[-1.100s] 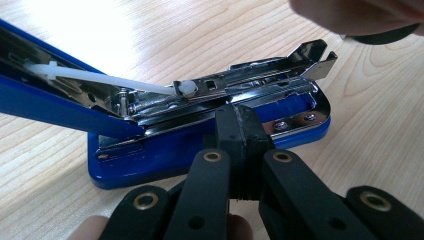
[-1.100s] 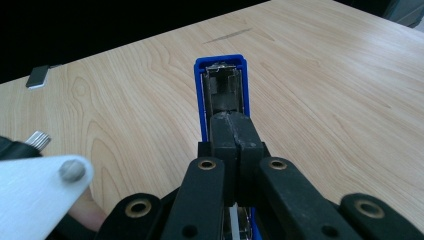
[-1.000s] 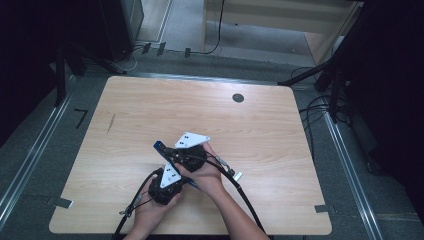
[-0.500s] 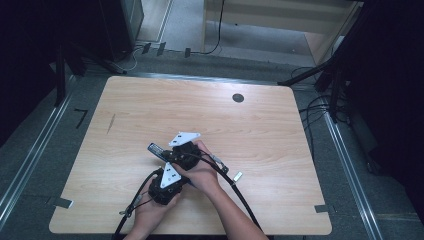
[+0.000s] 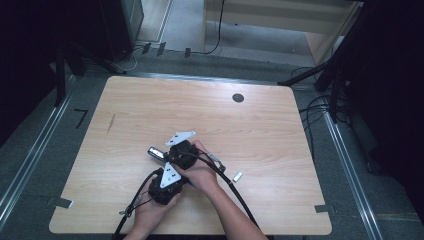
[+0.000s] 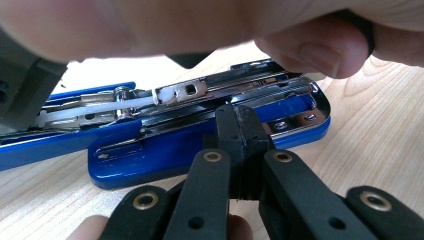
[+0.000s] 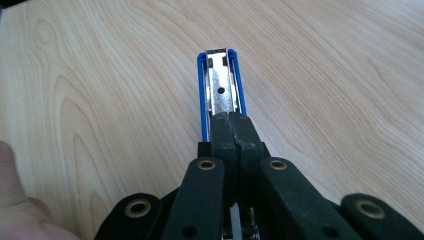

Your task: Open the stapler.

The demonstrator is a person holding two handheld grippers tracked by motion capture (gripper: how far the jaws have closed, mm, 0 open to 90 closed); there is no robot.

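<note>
Bright tabletop, dark surroundings, blurred foreground hand

Worktop [image 5: 280, 130]: pale wood-grain board, rounded corners, standing on grey floor [image 5: 30, 150]. A round dark grommet [image 5: 238, 98] sits near its far edge, right of centre. A thin dark streak [image 5: 110, 123] marks the left part. Blue stapler [image 6: 200, 145] lies flat on the wood near the front, opened out, its metal staple channel exposed. A small pale metallic piece [image 5: 237, 176], possibly a strip of staples, lies just right of it, apart. Grey tape tabs at both front corners [image 5: 62, 202].
</note>
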